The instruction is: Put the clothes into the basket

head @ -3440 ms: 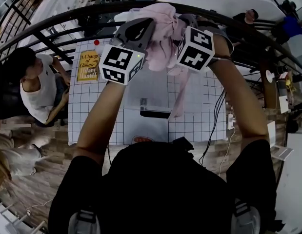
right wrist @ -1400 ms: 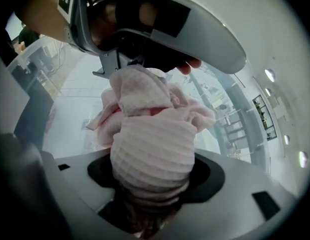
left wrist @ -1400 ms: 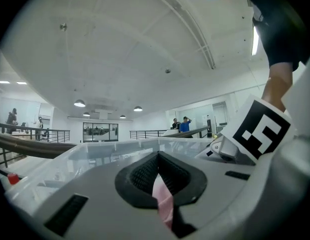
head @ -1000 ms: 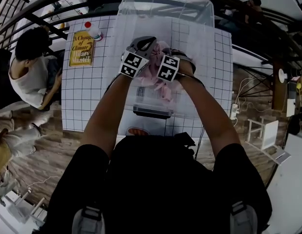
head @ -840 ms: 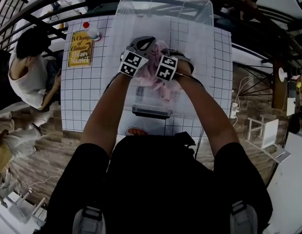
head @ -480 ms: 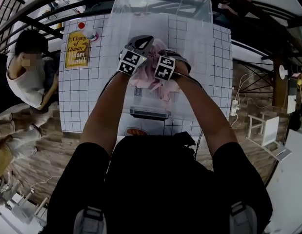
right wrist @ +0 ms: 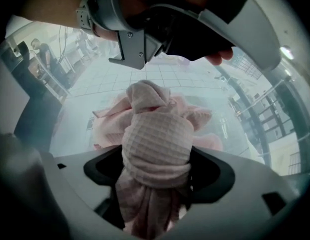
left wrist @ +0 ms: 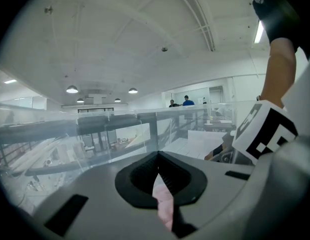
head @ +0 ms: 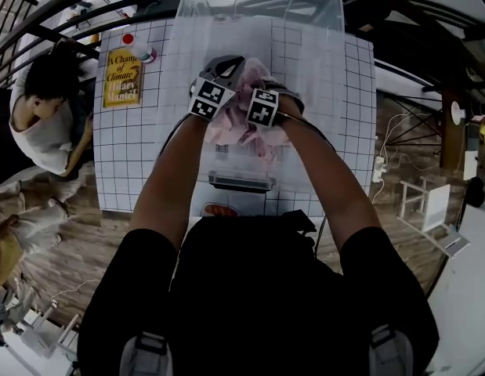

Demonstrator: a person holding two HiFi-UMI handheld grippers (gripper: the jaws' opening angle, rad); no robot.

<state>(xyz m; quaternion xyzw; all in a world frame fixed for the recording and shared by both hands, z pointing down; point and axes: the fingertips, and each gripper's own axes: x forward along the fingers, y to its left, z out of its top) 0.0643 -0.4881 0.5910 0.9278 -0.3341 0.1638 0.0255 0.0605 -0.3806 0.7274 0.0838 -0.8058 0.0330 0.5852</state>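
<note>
The pink waffle-knit cloth (right wrist: 155,139) is being gripped at a thin fold by the fingers of the left gripper (left wrist: 159,176), which are being pressed together on it. A thick wad of the same cloth is being cradled between the fingers of the right gripper (right wrist: 153,170), which have just been opening and are being held wide apart. The rest of the cloth is being hung beyond them, inside the clear plastic basket (head: 240,180), which is being carried by the white gridded surface (head: 124,155).
</note>
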